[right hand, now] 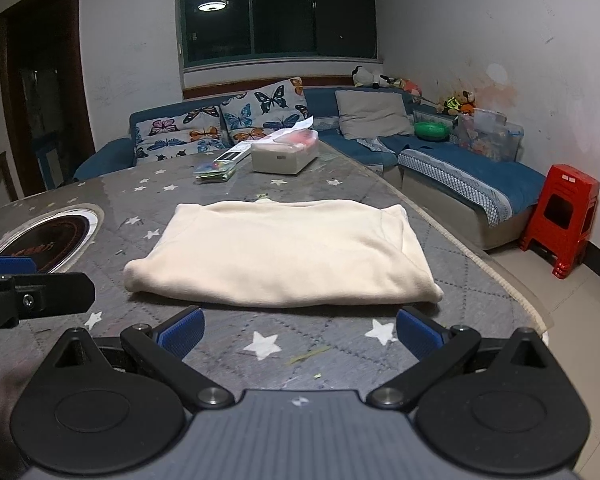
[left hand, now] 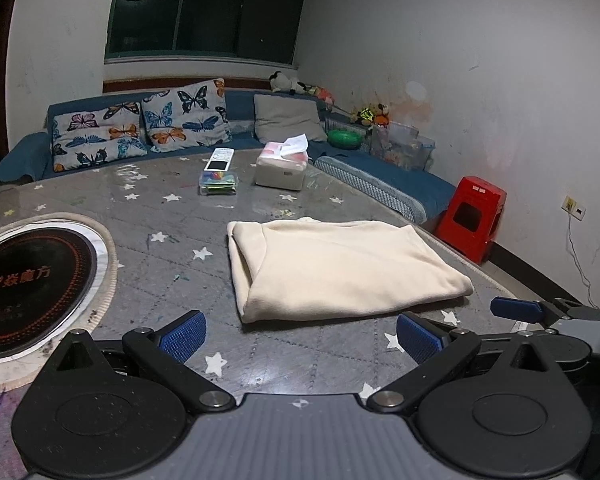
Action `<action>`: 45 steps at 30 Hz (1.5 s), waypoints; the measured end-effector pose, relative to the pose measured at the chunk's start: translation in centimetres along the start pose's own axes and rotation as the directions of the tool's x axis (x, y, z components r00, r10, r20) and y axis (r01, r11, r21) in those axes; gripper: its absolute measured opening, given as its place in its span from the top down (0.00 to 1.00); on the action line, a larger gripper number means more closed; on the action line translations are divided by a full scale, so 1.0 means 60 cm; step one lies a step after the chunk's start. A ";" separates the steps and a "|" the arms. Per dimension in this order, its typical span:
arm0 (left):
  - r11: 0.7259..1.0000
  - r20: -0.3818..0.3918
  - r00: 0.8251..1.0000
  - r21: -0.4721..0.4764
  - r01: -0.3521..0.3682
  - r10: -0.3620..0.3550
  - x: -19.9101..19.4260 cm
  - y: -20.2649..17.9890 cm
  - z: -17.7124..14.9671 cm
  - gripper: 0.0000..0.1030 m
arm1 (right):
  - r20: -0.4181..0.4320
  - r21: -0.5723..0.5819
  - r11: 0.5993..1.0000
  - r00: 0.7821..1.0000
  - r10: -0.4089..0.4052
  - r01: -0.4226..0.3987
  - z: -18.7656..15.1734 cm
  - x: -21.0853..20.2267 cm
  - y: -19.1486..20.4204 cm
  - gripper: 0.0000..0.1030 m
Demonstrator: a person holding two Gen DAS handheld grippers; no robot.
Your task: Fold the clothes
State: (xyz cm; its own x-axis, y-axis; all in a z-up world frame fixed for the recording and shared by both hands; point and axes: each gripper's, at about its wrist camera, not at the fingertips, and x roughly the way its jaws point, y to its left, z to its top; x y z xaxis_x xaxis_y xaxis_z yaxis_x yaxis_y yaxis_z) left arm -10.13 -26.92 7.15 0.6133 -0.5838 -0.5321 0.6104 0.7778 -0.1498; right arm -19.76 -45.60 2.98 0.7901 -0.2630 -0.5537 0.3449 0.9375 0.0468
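Note:
A cream garment (left hand: 340, 268) lies folded into a flat rectangle on the grey star-patterned table (left hand: 172, 264). It also shows in the right wrist view (right hand: 284, 256). My left gripper (left hand: 300, 336) is open and empty, just short of the garment's near edge. My right gripper (right hand: 300, 332) is open and empty, also just short of the near edge. A fingertip of the right gripper (left hand: 516, 309) shows at the right of the left wrist view. Part of the left gripper (right hand: 32, 292) shows at the left of the right wrist view.
A round black induction hob (left hand: 32, 284) is set into the table at the left. A tissue box (left hand: 282, 166), a remote (left hand: 219, 159) and a small clear box (left hand: 218, 183) sit at the far side. A blue sofa (left hand: 380, 176) wraps the far edge. A red stool (left hand: 474, 218) stands right.

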 end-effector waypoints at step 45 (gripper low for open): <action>1.000 -0.028 1.000 -0.007 0.001 -0.002 0.008 0.012 -0.016 0.00 | -0.024 0.002 1.000 1.000 -0.010 0.010 -0.008 0.011 0.016 0.00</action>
State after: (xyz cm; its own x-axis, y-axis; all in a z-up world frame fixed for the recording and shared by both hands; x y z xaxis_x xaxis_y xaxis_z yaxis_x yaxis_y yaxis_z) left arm -9.87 -26.41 5.95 0.5982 -0.5784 -0.5547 0.6078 0.7786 -0.1564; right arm -19.15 -44.79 2.28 0.7742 -0.2670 -0.5739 0.3541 0.9342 0.0430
